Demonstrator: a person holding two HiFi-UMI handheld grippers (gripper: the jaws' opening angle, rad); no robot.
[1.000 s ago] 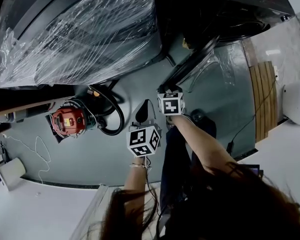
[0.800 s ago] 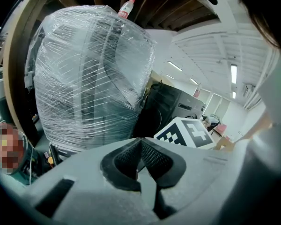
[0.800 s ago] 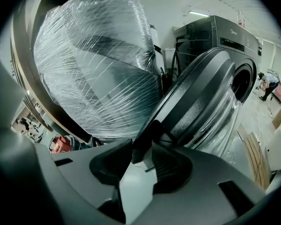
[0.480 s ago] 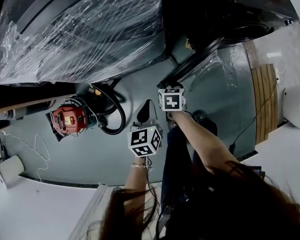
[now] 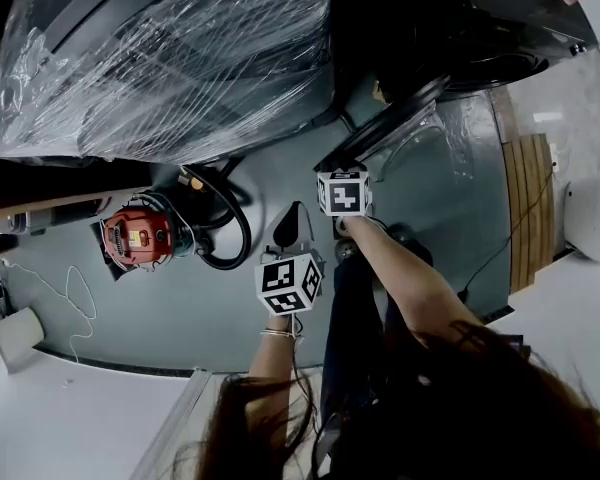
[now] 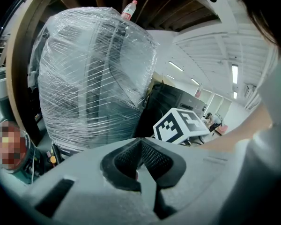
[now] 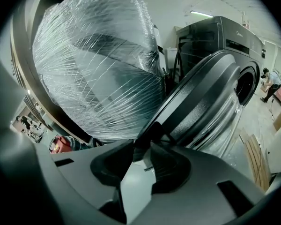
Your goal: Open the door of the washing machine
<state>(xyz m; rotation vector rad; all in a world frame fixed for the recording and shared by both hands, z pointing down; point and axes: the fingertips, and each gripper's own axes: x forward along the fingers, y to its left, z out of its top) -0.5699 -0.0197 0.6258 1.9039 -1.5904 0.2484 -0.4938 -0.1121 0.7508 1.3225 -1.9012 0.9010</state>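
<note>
The dark washing machine [image 5: 420, 18] [image 7: 215, 36] stands at the top right. Its round door [image 5: 395, 118] [image 7: 201, 97] is swung partly out, with glass on its inner side. My right gripper [image 5: 332, 168] [image 7: 141, 146] is at the door's lower edge. Its jaws have just been closing, and the dark rim sits between the pads and touches both. My left gripper [image 5: 290, 220] [image 6: 140, 142] hangs lower and to the left over the floor, away from the door. Its pads meet and hold nothing.
A large appliance wrapped in clear film [image 5: 170, 58] [image 6: 93, 78] stands left of the machine, with a bottle [image 6: 129, 9] on top. A red canister tool [image 5: 135, 240] and a black hose [image 5: 225, 233] lie on the floor at the left. Wooden planks [image 5: 528, 198] lie at the right.
Both grippers stay almost where they were; the right one remains at the door's edge. The head view has shifted slightly.
</note>
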